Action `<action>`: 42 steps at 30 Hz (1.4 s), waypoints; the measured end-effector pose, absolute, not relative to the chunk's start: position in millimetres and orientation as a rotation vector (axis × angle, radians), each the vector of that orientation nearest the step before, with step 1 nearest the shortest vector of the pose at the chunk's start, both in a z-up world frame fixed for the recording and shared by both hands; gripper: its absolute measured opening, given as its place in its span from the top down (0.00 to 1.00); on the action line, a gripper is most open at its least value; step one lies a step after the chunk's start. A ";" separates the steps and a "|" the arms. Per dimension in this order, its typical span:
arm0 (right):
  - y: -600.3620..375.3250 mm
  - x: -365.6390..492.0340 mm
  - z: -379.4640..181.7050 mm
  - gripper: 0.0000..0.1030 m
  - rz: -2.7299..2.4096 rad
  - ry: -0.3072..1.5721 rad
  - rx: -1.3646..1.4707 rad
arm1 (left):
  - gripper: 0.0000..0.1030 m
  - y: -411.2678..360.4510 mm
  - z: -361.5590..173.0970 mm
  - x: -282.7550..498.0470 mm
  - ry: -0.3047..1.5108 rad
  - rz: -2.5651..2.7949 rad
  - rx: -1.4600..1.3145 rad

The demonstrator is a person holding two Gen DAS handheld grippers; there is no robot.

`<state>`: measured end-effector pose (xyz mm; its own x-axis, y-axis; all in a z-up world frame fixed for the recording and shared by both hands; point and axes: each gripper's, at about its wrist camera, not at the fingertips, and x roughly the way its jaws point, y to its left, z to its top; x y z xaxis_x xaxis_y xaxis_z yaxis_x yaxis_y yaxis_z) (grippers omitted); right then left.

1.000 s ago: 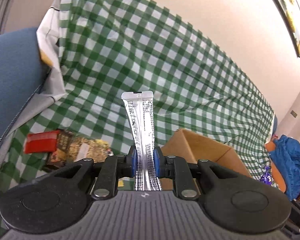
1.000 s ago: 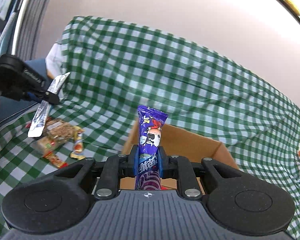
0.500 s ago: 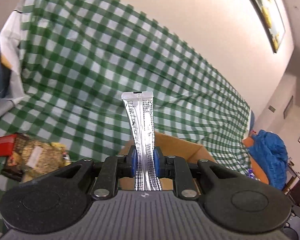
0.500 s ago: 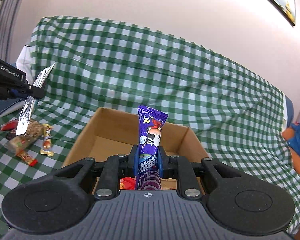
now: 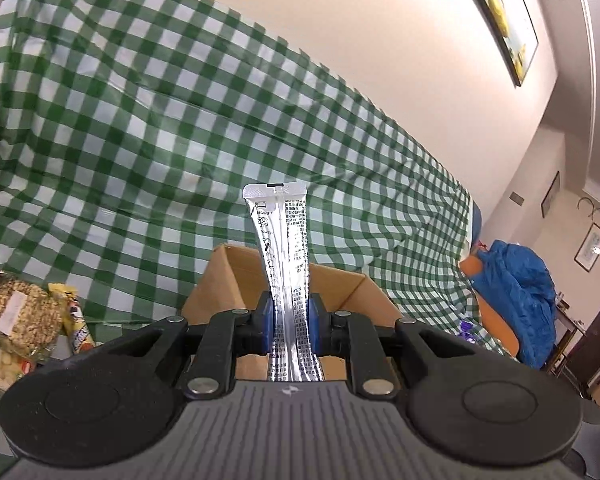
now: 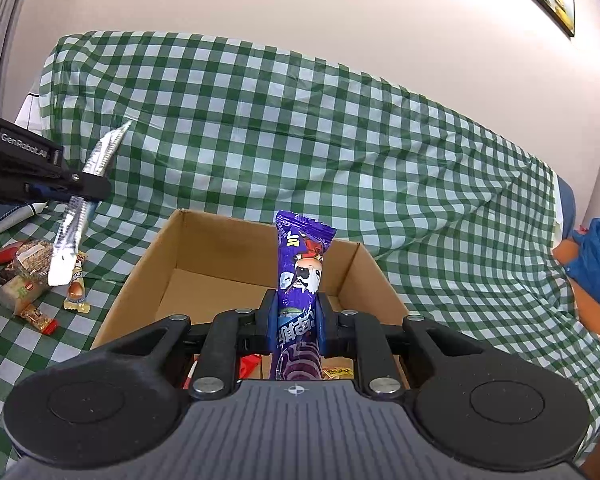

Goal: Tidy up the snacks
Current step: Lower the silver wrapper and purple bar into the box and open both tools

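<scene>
Grippers over box, one snack each.
Left gripper (image 5: 291,322) clamps silver stick (image 5: 284,248); right gripper (image 6: 296,322) clamps purple bar (image 6: 302,272), box (image 6: 152,276) at 12, so I drop both in.

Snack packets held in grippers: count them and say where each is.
2. The silver packet is clamped in the left gripper; the purple packet is clamped in the right gripper, over the cardboard box. None looks hidden.
</scene>
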<state>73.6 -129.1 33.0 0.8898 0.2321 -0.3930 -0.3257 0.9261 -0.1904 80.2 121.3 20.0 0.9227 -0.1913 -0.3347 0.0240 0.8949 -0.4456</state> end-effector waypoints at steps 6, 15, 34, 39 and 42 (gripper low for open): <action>-129.2 74.2 33.5 0.81 0.293 0.377 -0.251 | 0.82 112.3 20.3 81.6 0.376 -0.135 -0.434; -130.4 75.9 34.1 0.81 0.258 0.376 -0.229 | 0.82 98.4 21.6 81.2 0.356 -0.196 -0.424; -130.1 84.8 31.5 0.52 0.124 0.390 -0.218 | 0.59 100.4 15.5 84.0 0.408 -0.210 -0.450; -109.7 81.6 34.3 0.52 0.167 0.390 -0.214 | 0.65 120.3 18.1 75.1 0.413 -0.161 -0.440; -92.1 76.0 36.5 0.52 0.204 0.381 -0.216 | 0.69 133.9 20.3 66.4 0.416 -0.125 -0.426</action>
<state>76.0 -92.1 36.5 0.9084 0.1555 -0.3882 -0.2361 0.9569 -0.1692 66.4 133.9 20.3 0.9084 -0.2037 -0.3651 0.0317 0.9043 -0.4257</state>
